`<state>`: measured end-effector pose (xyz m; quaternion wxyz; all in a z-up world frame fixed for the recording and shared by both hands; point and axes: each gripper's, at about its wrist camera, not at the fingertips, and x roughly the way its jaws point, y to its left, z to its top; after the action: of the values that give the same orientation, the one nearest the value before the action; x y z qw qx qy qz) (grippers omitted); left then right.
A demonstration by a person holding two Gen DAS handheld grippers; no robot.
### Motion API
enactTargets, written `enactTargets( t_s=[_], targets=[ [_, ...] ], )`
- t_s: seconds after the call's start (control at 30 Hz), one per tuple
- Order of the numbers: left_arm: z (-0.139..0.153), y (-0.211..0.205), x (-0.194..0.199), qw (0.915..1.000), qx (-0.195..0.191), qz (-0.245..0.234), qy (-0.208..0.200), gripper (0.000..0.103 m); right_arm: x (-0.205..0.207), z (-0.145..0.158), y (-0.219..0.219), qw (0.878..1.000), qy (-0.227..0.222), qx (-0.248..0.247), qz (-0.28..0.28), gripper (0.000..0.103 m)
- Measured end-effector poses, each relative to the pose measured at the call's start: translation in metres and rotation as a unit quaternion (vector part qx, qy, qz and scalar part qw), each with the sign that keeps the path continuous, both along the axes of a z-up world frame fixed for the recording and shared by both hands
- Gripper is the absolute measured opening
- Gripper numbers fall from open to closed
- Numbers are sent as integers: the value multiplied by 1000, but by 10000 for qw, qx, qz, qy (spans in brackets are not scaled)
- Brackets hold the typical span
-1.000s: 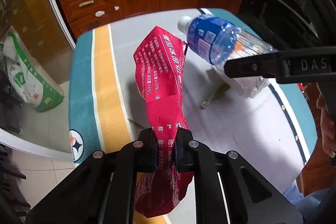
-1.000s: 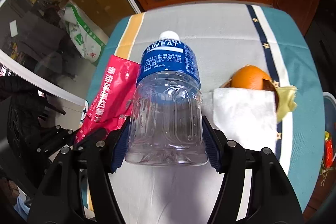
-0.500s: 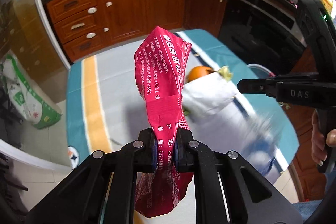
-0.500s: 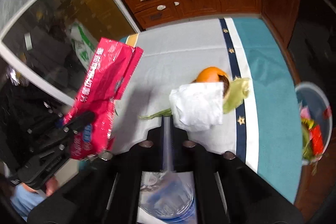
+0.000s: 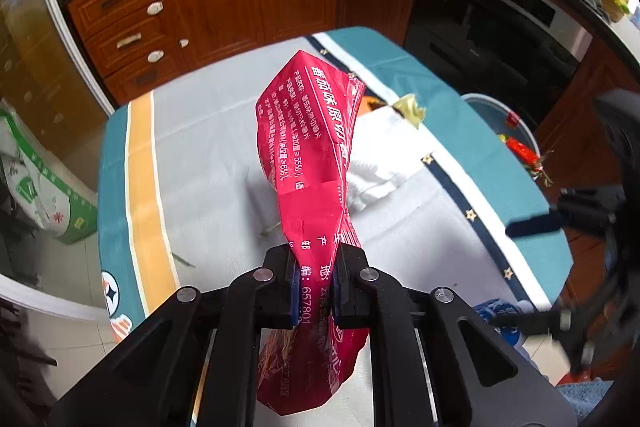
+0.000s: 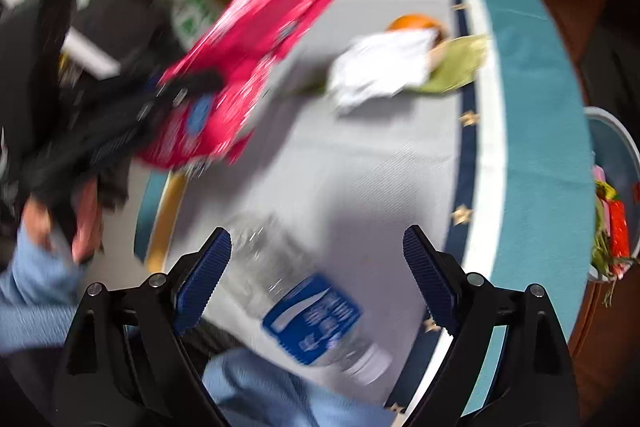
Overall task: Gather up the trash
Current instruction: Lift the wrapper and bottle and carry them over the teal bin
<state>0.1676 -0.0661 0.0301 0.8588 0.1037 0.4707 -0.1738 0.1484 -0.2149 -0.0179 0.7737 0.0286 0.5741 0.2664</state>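
A: The left gripper [image 5: 314, 291] has its jaws clenched on the red snack bag [image 5: 310, 151], held upright above the counter [image 5: 208, 163]. The trash bin [image 6: 612, 155] sits past the counter's teal edge, so the bag should be carried clear over the tissue [image 5: 380, 155] and orange [image 6: 412, 22] before the jaws let go, low enough that it drops inside.

B: And the right gripper [image 6: 316, 279]?

A: Its jaws stand wide apart and released. The water bottle [image 6: 304, 303] lies loose between them, cap toward the camera, apparently near the person's blue clothing, though blur makes that uncertain.

B: What has changed?

A: 1 second ago those jaws squeezed the bottle upright; half a second ago they had closed thin with the bottle below them. The bag stayed gripped throughout.
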Motion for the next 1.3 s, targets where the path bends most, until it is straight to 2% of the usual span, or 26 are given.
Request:
enactTargets(
  t_s=[0.1, 0.17, 0.27, 0.37, 0.4, 0.43, 0.5, 0.63, 0.77, 0.93, 1.1, 1.23, 1.3],
  targets=[
    [-7, 9, -1, 9999, -22, 76, 90, 11, -10, -12, 32, 9969, 72, -413, 669, 85],
    [-8, 16, -5, 9999, -56, 121, 105, 11, -17, -29, 54, 9906, 184, -824, 1078, 85],
    [-7, 26, -8, 9997, -132, 185, 118, 11, -23, -47, 71, 9825, 231, -1243, 1371, 85],
    [-5, 35, -10, 9995, -195, 231, 112, 11, -23, -57, 79, 9814, 258, -1284, 1403, 84],
    [-4, 35, -11, 9994, -211, 239, 106, 11, -24, -60, 79, 9814, 270, -1289, 1393, 75],
    [-2, 37, -12, 9994, -238, 232, 100, 11, -26, -62, 79, 9822, 281, -1281, 1344, 72],
    [1, 38, -13, 9994, -265, 205, 81, 11, -27, -63, 78, 9842, 311, -1223, 1242, 70],
    [8, 34, -15, 9992, -358, 146, 62, 12, -27, -58, 60, 9916, 329, -1034, 706, 66],
    [21, 12, -13, 9990, -433, -136, 4, 12, -19, -27, 17, 9976, 5, -688, -58, 65],
    [30, -61, -4, 9956, -463, -811, 107, 12, -12, 4, -75, 9906, -351, -538, -1211, 66],
    [23, -160, 15, 9866, -551, -1440, 543, 12, -9, 24, -189, 9675, -622, -538, -2391, 66],
    [1, -245, 37, 9762, -615, -1724, 1163, 12, -1, 26, -256, 9478, -630, -508, -3083, 66],
    [-10, -276, 43, 9727, -582, -1804, 1339, 12, 4, 20, -287, 9404, -576, -490, -3317, 66]
  ],
)
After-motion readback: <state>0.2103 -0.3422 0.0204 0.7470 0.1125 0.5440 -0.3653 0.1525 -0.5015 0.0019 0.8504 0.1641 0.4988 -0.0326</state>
